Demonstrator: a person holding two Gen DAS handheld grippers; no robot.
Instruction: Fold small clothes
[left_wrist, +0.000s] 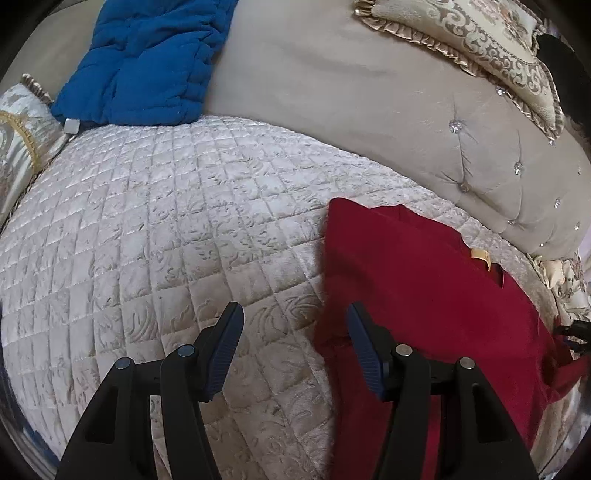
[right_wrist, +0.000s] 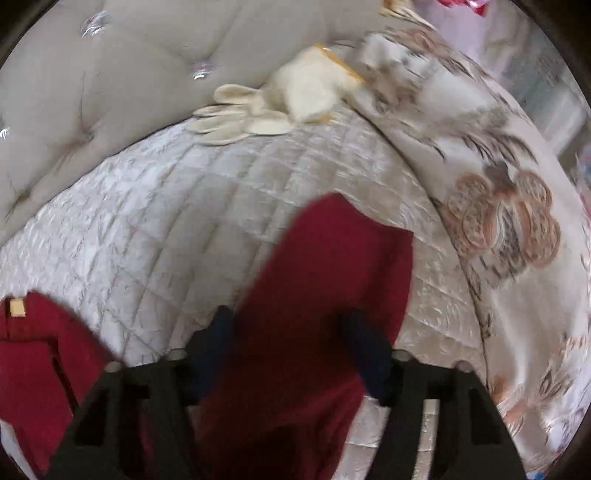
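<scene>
The pale quilted bed cover (left_wrist: 155, 221) looked like shiny embossed velvet, stitched in squares. The dark red garment (left_wrist: 424, 280) was matt, soft knitted cloth with a small tan fabric label (left_wrist: 481, 256). The beige tufted headboard (left_wrist: 369, 122) appeared matt and suede-like, studded with glittering crystal buttons (left_wrist: 455, 124). The blue padded blanket (left_wrist: 147, 62) looked fleecy.

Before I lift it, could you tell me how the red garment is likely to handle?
Probably floppy: the red garment lies flat and creased on the quilted cover. Likely light, as thin cloth. It may slide on that shiny cover.
</scene>
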